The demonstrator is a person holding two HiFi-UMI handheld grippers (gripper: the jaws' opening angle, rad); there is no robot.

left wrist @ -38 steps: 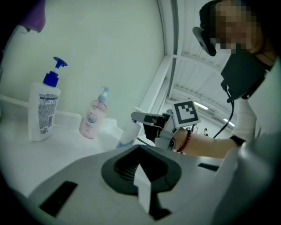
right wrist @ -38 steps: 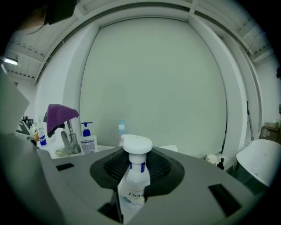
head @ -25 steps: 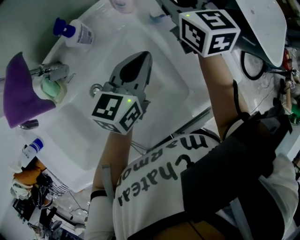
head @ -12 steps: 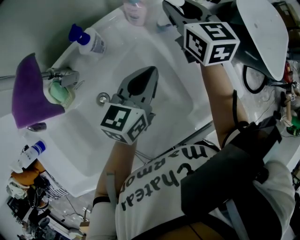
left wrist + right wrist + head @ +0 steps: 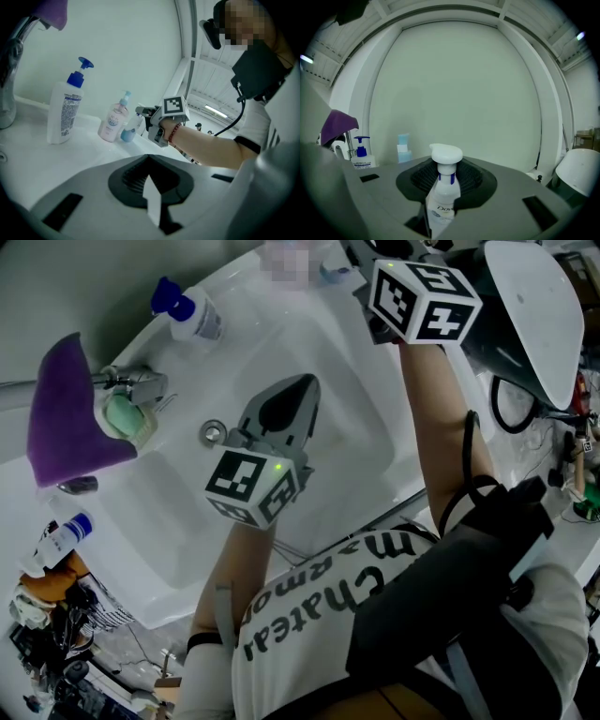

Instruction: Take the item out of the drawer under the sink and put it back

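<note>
In the right gripper view a white Dove pump bottle point(image 5: 443, 197) stands upright between the jaws of my right gripper point(image 5: 445, 185), which is shut on its body. The head view shows that gripper's marker cube point(image 5: 424, 301) past the far right corner of the sink point(image 5: 169, 521), with its jaws cut off at the top edge. My left gripper point(image 5: 302, 388) hovers over the basin, shut, with nothing in it; its jaws point(image 5: 148, 159) meet at the tips. The drawer under the sink is not in view.
On the sink ledge stand a blue-pump bottle point(image 5: 192, 315), a pink bottle point(image 5: 112, 123) and a small blue-based container point(image 5: 127, 133). A purple cloth point(image 5: 66, 418) hangs on the faucet point(image 5: 141, 385) above green soap point(image 5: 122, 418). A white domed lid point(image 5: 530, 315) lies right.
The head view has shifted a little, so the sink sits lower right in frame. Both grippers hold about the same places, and the right grip on the bottle is unchanged.
</note>
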